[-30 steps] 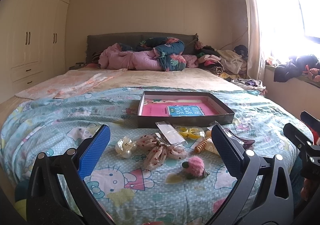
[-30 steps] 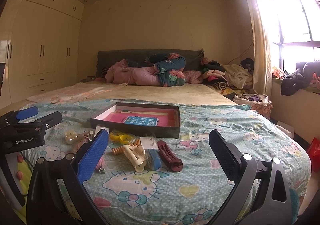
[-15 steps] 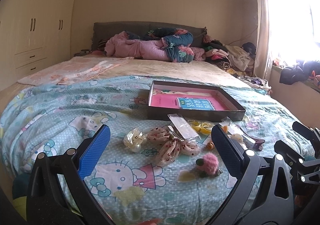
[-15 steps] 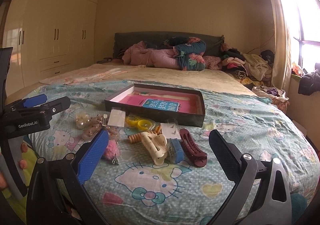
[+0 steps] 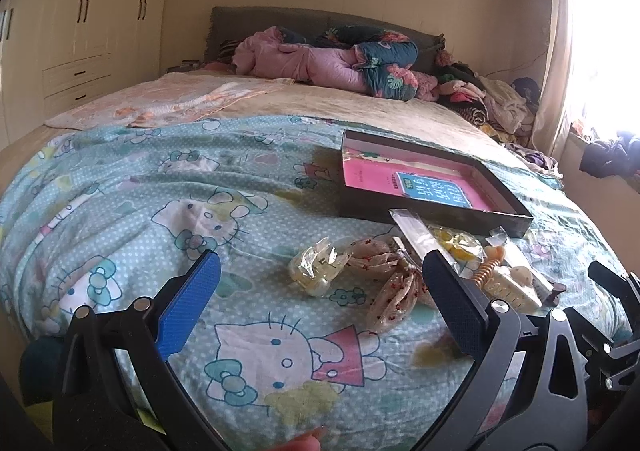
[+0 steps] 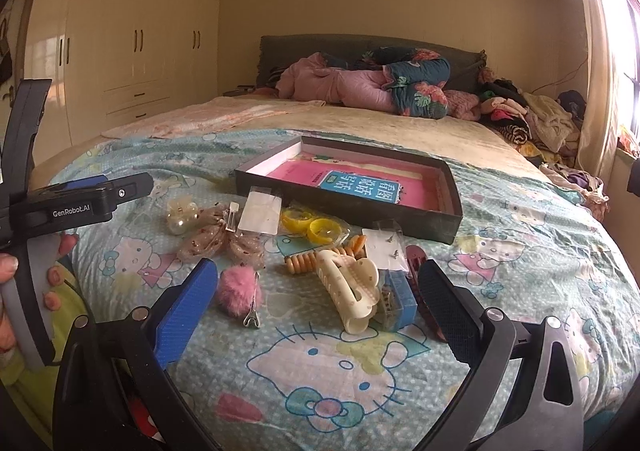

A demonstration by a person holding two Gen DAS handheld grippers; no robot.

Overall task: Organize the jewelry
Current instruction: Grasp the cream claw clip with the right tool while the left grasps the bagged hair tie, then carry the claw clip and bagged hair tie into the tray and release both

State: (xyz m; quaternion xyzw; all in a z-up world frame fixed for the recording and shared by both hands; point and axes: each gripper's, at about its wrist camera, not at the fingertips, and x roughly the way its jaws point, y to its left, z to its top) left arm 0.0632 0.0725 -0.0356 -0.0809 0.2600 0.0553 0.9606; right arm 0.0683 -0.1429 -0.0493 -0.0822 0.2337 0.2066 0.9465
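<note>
One bed (image 6: 520, 235) under a cartoon-cat quilt carries a single dark box (image 6: 352, 207) lined in pink, with hair accessories strewn just in front of it: one cream claw clip (image 6: 352, 291), one spotted fabric bow (image 6: 220, 235), two yellow rings (image 6: 312, 227) in a clear packet, one pink pom-pom clip (image 6: 239, 291). Two hand-held tools hover above the quilt, the left gripper (image 5: 320, 307) and right gripper (image 6: 316, 303) both spread wide, gripping nothing.

Daylight from window (image 5: 608, 51) at 3 o'clock, blown out with glare; room warm, dim; fisheye bending edges; focus sharp.
</note>
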